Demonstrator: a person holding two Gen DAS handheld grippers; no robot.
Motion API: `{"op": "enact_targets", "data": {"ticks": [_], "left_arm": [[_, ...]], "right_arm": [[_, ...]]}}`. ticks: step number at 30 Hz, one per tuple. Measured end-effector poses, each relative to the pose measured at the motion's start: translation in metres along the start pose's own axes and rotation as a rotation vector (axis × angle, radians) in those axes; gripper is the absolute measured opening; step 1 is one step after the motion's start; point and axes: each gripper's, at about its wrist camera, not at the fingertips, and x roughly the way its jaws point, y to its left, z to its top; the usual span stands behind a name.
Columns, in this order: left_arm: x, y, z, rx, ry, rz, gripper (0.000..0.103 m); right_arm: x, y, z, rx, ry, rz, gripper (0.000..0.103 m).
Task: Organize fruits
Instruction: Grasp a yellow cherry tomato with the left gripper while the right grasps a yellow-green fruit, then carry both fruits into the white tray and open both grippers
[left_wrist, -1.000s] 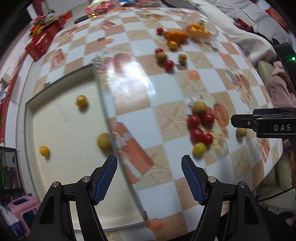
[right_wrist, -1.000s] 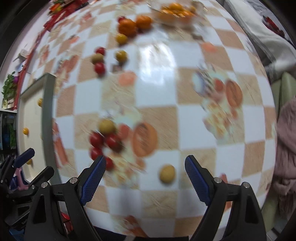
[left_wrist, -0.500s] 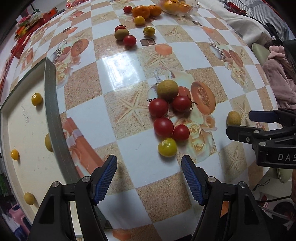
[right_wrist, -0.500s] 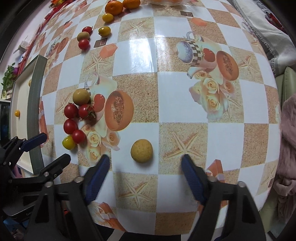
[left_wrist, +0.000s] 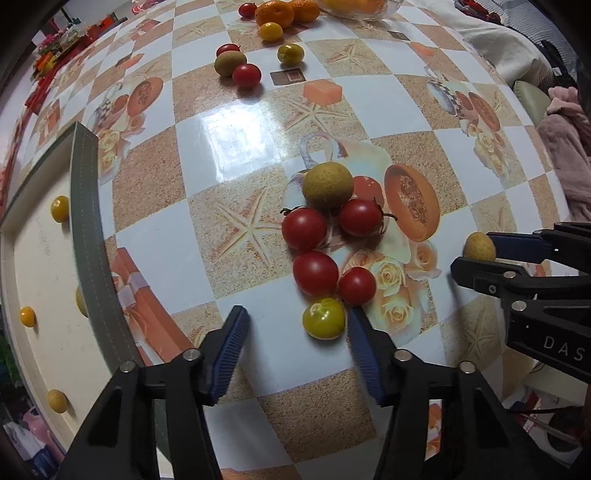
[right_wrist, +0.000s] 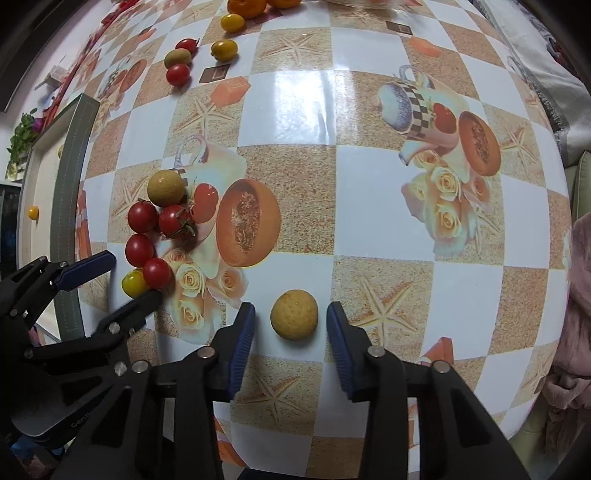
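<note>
Tan rough-skinned round fruit (right_wrist: 294, 314), longan-like, alone on the checkered tabletop (right_wrist: 373, 192), lying between the parted fingers of the right gripper (right_wrist: 291, 325), neither pad touching it; grip released. Yellow cherry tomato (left_wrist: 324, 318) at the near end of a cluster, just ahead of the left gripper (left_wrist: 295, 341), close to its right pad, fingers likewise spread and holding nothing. Cluster beyond: four red cherry tomatoes (left_wrist: 304, 229) and a larger tan fruit (left_wrist: 327, 187), mostly touching one another. Farther off, second small group of red, green-brown and yellow fruits (left_wrist: 246, 75), then mandarins (left_wrist: 274, 14) and a glass bowl (left_wrist: 360, 9) at the far edge. To the left, cream tray with grey rim (left_wrist: 86, 221) holding several small yellow fruits (left_wrist: 59, 208); probable sorting destination, though not certain. Advice for the step in hand: centre each fruit between the pads before closing; close gently, round skins apt to roll or squirt out; on the left, approach from the open near side to avoid nudging the adjacent red tomato (left_wrist: 357, 285); lift straight up before travelling.
</note>
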Motion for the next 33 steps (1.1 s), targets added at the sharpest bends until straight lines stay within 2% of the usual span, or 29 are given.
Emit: {"op": "enact_targets", "data": {"ticks": [3, 4, 6, 15, 22, 33], "left_arm": [[-0.002, 0.001, 0.0, -0.007, -0.006, 0.003, 0.039], [-0.003, 0.003, -0.001, -0.011, -0.008, 0.003, 0.03], [-0.004, 0.011, -0.005, -0.021, -0.006, -0.012, 0.022], [-0.022, 0.038, -0.006, -0.097, -0.019, -0.106, 0.022], [-0.043, 0.055, -0.009, -0.113, -0.055, -0.122, 0.022], [-0.068, 0.087, -0.02, -0.181, -0.122, -0.121, 0.022]], "right_arm": [[-0.001, 0.001, -0.003, -0.01, -0.002, -0.018, 0.027], [-0.002, 0.002, -0.004, -0.01, -0.003, -0.016, 0.027], [-0.002, 0.001, -0.005, -0.008, -0.001, -0.008, 0.027], [-0.021, -0.017, -0.015, 0.056, -0.022, 0.087, 0.027], [-0.037, -0.017, -0.01, 0.06, -0.04, 0.105, 0.027], [-0.05, 0.013, 0.004, 0.005, -0.061, 0.119, 0.027]]}}
